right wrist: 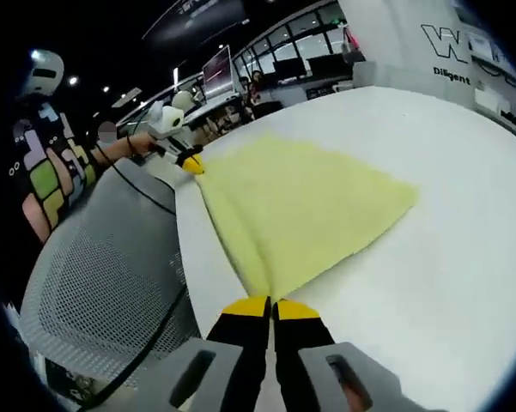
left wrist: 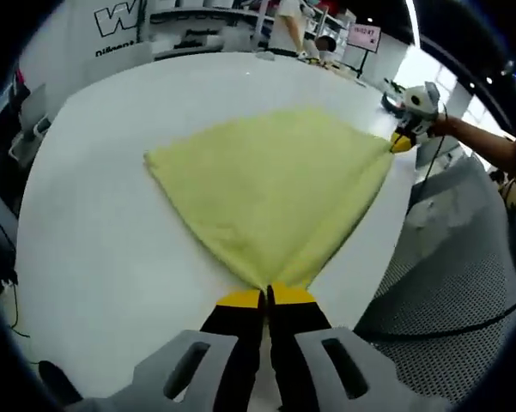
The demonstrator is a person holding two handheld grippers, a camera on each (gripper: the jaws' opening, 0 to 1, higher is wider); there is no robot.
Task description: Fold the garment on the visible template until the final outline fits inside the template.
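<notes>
- The left gripper [left wrist: 266,296] was clamped on 1 corner of the yellow garment [left wrist: 275,184], near the white table's [left wrist: 94,249] edge.
- The right gripper [right wrist: 270,302] pinched the other corner along that same edge.
- The garment lay flat, spreading toward the table's middle; no template outline could be made out.
- Likely mid-fold: next, both held corners needed carrying together across to the far edge of the cloth.

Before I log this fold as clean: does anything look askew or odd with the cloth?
Nothing is damaged. The yellow garment lies flat on the white table, stretched between the left gripper and the right gripper, each shut on a corner. No template outline shows on the table.
</notes>
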